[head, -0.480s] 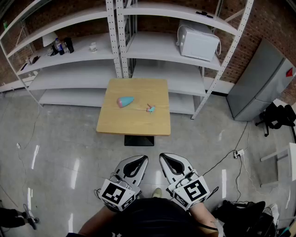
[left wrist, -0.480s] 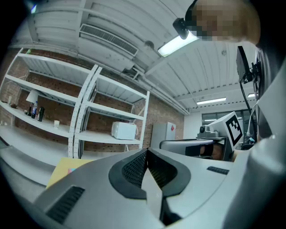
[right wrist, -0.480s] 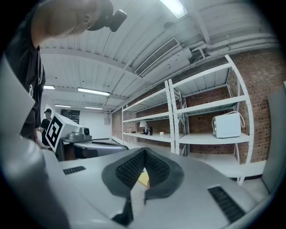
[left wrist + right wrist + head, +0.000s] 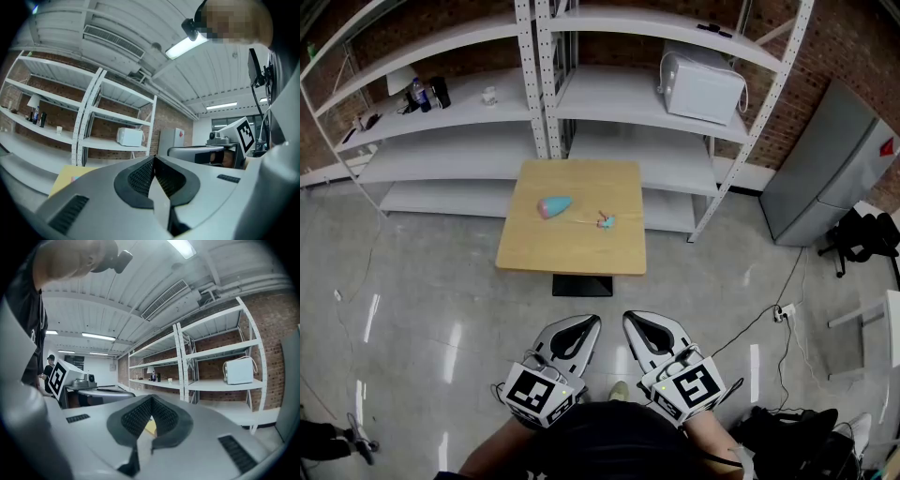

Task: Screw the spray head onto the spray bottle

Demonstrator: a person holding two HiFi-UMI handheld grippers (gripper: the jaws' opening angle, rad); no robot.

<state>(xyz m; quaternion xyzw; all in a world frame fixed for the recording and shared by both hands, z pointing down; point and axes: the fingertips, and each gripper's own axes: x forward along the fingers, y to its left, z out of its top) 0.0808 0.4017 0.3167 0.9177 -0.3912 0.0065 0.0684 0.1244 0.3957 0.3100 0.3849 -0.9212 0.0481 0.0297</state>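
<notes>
Across the floor [image 4: 441, 300] from the table [image 4: 572, 251] edge, left tongs [image 4: 587, 322] and right tongs [image 4: 632, 318] tight together, empty.

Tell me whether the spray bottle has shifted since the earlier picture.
No. The spray bottle lies where it was on the table, left of the spray head.

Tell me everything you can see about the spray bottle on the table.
The spray bottle is small in the head view: a tapering light-blue body with a pink end, likely plastic. It has no head on and lies on its side on the wooden table, left of the spray head.
</notes>
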